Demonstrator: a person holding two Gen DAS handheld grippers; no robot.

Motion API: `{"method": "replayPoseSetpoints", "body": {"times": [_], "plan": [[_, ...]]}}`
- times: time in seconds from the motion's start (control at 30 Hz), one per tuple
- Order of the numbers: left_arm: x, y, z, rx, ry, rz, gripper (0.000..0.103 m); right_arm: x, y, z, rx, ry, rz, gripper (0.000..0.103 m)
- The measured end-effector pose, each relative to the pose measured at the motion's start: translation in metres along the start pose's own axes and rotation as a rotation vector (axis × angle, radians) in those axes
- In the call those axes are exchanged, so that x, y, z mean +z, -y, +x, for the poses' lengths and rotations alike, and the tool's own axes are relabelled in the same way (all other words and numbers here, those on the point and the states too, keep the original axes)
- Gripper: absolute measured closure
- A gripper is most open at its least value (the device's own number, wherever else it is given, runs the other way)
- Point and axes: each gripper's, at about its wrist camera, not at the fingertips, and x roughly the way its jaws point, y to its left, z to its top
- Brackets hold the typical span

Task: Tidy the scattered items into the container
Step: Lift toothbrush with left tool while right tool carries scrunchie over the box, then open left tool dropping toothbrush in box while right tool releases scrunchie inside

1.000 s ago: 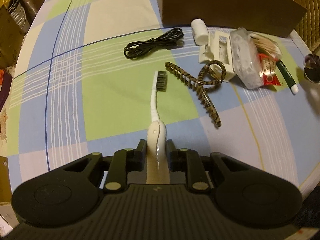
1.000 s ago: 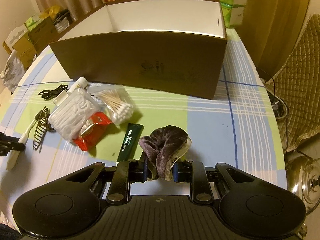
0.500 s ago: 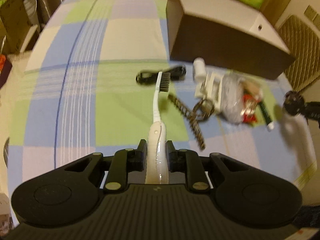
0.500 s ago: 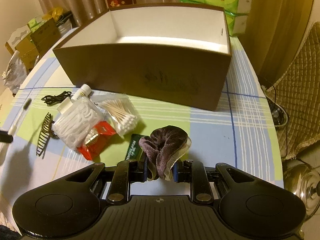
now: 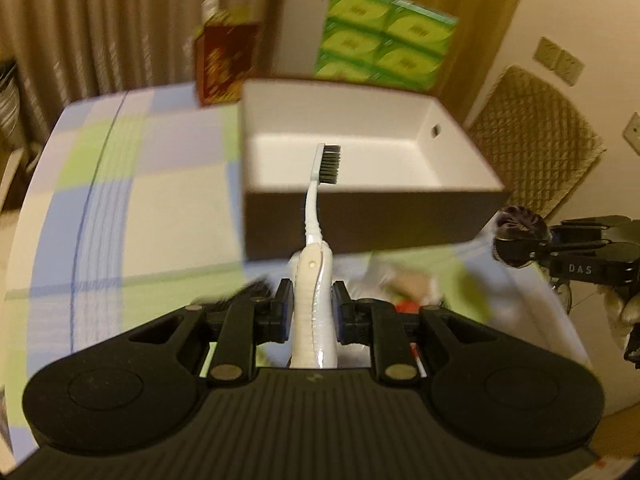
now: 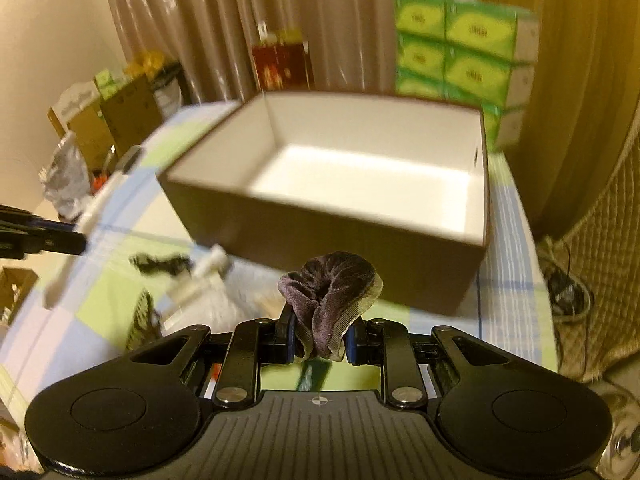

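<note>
My left gripper (image 5: 313, 306) is shut on a white toothbrush (image 5: 316, 216) held in the air, its dark bristles pointing toward the open brown box (image 5: 360, 216) with a white inside. My right gripper (image 6: 320, 336) is shut on a dark purple velvet scrunchie (image 6: 330, 292), raised in front of the same box (image 6: 320, 232). The right gripper with the scrunchie (image 5: 520, 226) shows at the right of the left wrist view. The left gripper and toothbrush (image 6: 102, 196) show at the left of the right wrist view.
Below the grippers lie blurred items on the checked tablecloth (image 6: 120, 264): a black cable (image 6: 160, 262), a white tube (image 6: 210, 262), a striped hair clip (image 6: 140, 320) and plastic bags (image 6: 212, 308). Green tissue packs (image 6: 464, 48) and a red box (image 6: 282, 60) stand behind the container.
Both grippers have lifted off the table and swung up toward the box, carrying the toothbrush and scrunchie; the box's open inside now faces both cameras.
</note>
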Motion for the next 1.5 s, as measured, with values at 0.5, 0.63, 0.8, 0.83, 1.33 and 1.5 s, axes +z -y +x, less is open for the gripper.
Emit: {"method": "replayPoseSetpoints", "body": {"times": [0.5,0.63,0.8,0.83,1.33,1.5], "plan": [[0.104,0.034,0.087,-0.047,0.043,0.043,0.087,0.089,0.013,0.037,-0.057,0.088,-0.076,0.083],[0.118,0.032,0.123,-0.02,-0.002,0.017,0.087,0.101,0.022,0.067,-0.056,0.042,-0.071,0.083],[0.127,0.023,0.163,0.015,-0.056,-0.026,0.087,0.101,0.036,0.103,-0.049,-0.027,-0.026,0.083],[0.128,0.022,0.17,0.022,-0.067,-0.031,0.087,0.101,0.039,0.11,-0.049,-0.041,-0.014,0.083],[0.114,0.018,0.236,0.058,-0.25,-0.08,0.087,0.098,0.061,0.153,-0.015,-0.169,0.012,0.083],[0.112,0.014,0.245,0.071,-0.286,-0.091,0.087,0.098,0.063,0.156,-0.002,-0.182,0.014,0.083]]}}
